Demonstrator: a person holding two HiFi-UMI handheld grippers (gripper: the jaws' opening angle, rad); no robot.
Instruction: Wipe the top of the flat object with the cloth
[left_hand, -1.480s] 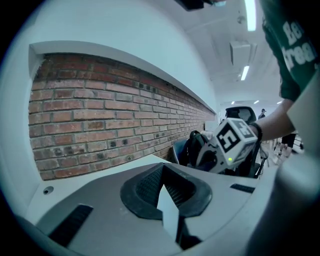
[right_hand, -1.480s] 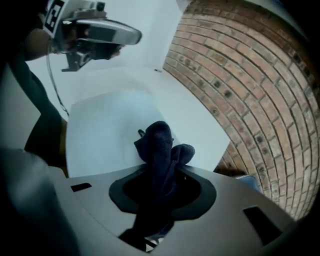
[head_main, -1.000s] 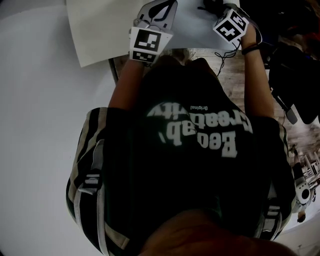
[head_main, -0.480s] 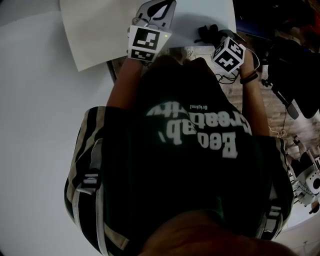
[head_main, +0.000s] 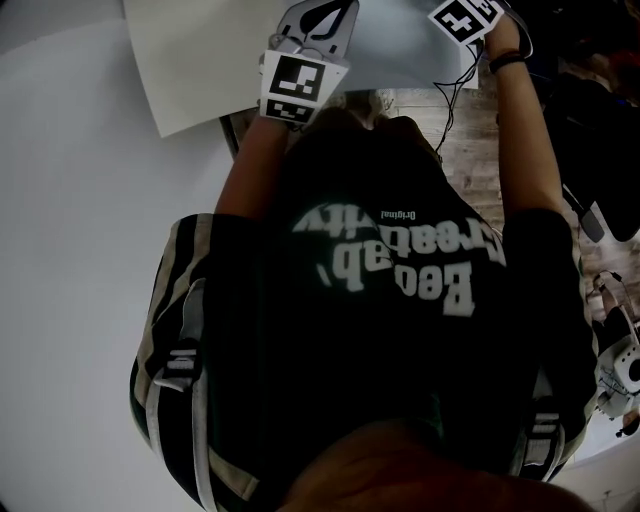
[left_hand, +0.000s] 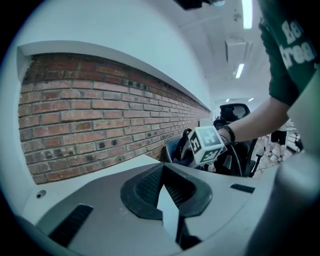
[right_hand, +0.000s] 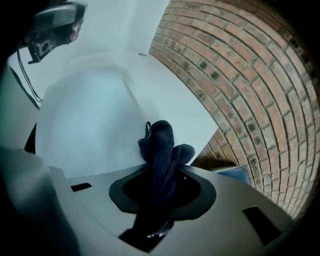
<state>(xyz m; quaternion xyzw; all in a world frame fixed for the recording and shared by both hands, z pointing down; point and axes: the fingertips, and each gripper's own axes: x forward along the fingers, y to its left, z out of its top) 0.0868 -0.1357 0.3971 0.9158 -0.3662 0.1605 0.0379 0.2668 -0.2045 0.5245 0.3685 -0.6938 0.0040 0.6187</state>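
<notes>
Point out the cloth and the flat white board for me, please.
cloth (right_hand: 161, 145): right gripper view, on its bunched middle.
flat white board (right_hand: 90, 115): right gripper view, on its bare top.

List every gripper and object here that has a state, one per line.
left gripper: shut on the edge of the flat white board.
right gripper: shut on the dark cloth.
dark cloth: bunched up, sticking out past the jaws; whether it touches the board cannot be told.
flat white board: pinched at one edge, its top bare and facing the cloth.
</notes>
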